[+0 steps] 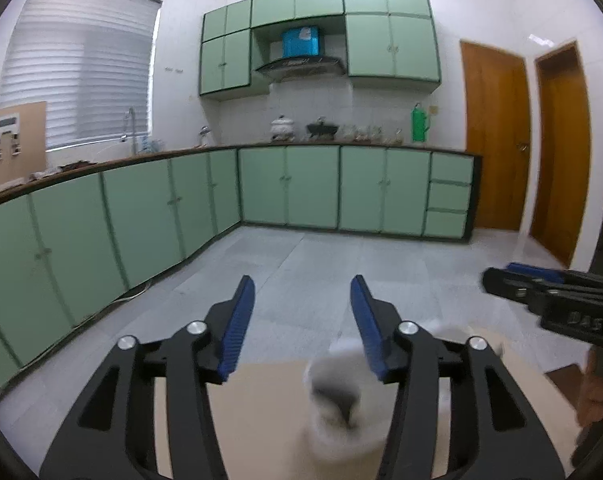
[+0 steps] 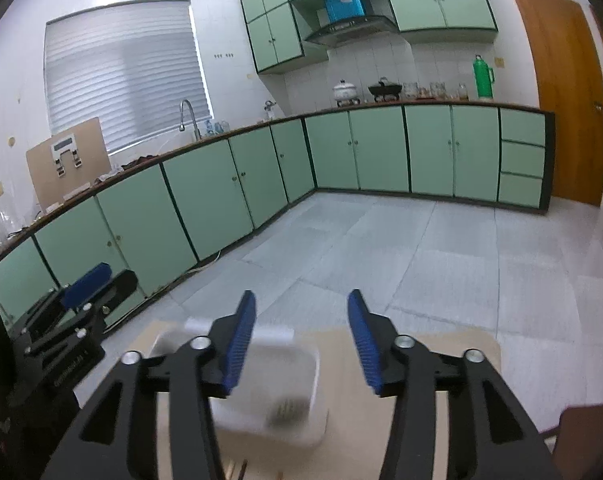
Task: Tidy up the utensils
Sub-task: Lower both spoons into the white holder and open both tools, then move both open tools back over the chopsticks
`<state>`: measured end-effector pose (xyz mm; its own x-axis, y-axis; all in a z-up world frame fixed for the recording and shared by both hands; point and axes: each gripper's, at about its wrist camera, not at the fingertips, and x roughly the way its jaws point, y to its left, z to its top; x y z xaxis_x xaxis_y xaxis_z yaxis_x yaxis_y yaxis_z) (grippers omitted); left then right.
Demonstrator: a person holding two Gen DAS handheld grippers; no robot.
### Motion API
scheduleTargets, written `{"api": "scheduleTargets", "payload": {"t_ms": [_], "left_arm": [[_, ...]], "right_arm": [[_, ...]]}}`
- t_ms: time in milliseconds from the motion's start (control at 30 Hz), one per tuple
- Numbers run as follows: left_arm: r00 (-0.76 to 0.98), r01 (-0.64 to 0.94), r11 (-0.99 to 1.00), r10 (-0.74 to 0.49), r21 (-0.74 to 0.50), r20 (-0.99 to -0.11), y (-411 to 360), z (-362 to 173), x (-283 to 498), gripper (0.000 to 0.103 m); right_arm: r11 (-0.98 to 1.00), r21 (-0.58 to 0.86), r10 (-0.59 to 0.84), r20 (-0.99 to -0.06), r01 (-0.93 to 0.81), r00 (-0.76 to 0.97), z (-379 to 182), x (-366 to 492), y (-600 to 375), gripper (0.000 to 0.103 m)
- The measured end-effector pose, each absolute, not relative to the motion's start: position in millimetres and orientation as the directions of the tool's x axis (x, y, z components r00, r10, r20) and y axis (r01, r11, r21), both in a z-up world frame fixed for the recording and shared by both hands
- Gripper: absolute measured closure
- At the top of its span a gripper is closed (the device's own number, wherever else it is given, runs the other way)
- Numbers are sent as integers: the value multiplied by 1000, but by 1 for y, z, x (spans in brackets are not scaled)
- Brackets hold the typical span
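both claws raised, holder below

green-cabinet kitchen [image 2: 205, 196], grey tile floor behind; a pale tabletop [image 2: 453, 356] sits close under both cameras. left gripper [image 1: 301, 328] and right gripper [image 2: 299, 340] are both spread wide and carry nothing, held level above the table, likely between moves. white utensil holder [image 2: 277, 384], blurred, lies below and just left of the right claw, under the left claw's right finger [image 1: 367, 328]. thin sticks, perhaps chopsticks [image 2: 237, 470], at the near edge; too blurred to name.
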<state>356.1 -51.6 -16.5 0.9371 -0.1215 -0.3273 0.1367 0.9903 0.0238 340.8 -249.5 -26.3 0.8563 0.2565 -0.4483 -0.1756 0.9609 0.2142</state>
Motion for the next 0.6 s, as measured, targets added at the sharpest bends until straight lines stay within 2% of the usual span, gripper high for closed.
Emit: {"api": "scheduleTargets", "payload": {"t_ms": [100, 200, 300, 600], "left_arm": [[920, 138, 990, -126, 6, -371, -43, -25, 323, 45], [887, 146, 989, -136, -12, -441, -37, -44, 284, 39], [850, 163, 987, -147, -13, -506, -32, -65, 254, 35], [748, 161, 987, -106, 24, -655, -28, -131, 176, 33]], "right_arm": [[964, 209, 249, -473, -167, 845, -39, 301, -253, 35], [965, 195, 251, -512, -174, 821, -57, 262, -250, 28], [967, 185, 249, -556, -174, 793, -76, 230, -247, 25], [972, 209, 218, -639, -106, 738, -129, 151, -237, 25]]}}
